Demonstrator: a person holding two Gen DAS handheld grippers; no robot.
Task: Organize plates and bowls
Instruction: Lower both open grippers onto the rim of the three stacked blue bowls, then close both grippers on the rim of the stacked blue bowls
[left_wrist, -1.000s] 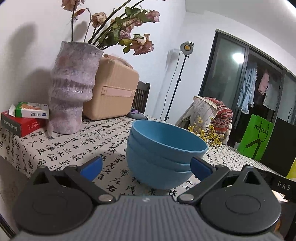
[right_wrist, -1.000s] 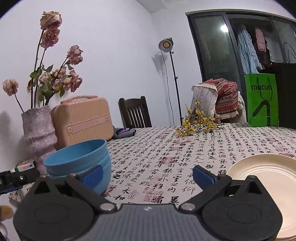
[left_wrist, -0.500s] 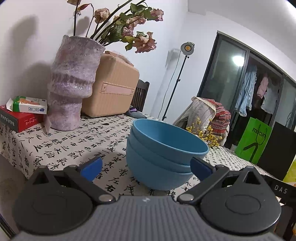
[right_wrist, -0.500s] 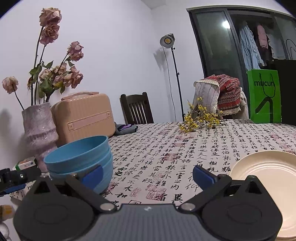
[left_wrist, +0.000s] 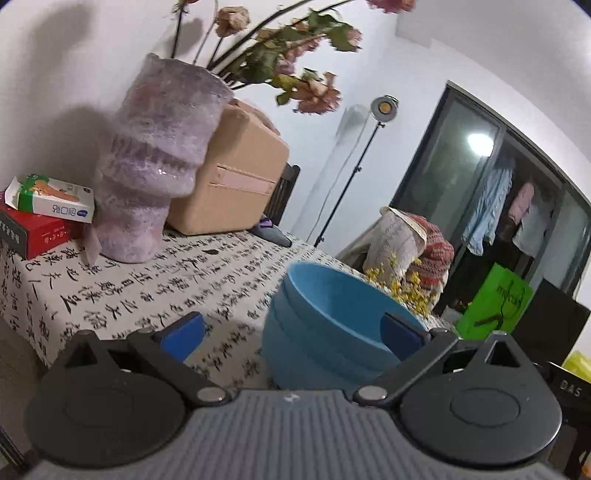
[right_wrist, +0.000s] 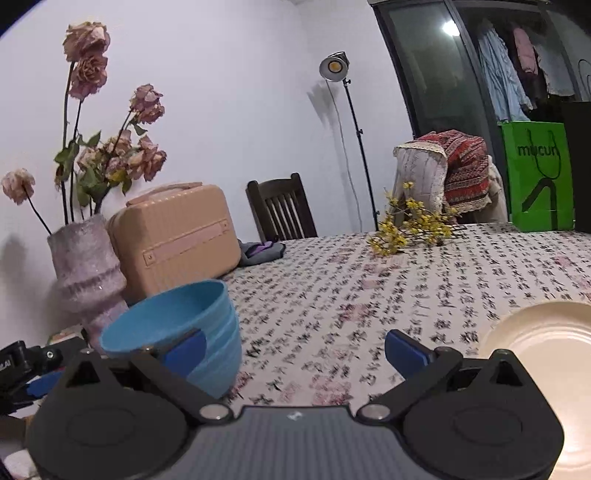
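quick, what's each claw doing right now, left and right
Left claw: open, empty, at the stacked blue bowls.
Right claw: open, empty, between the bowls and the cream plate.

The left wrist view looks low along the left claw (left_wrist: 291, 334), tilted, close to the stacked blue bowls (left_wrist: 332, 332), with the purple vase (left_wrist: 155, 166) beyond them to the left. The right wrist view sits low over the counter (right_wrist: 369, 295), facing level across it from farther right, the bowls (right_wrist: 184, 325) near its left edge. Both views share the bowls, the vase (right_wrist: 88, 273), the tan case (right_wrist: 173, 236) behind it and the lamp stand (right_wrist: 351, 122).
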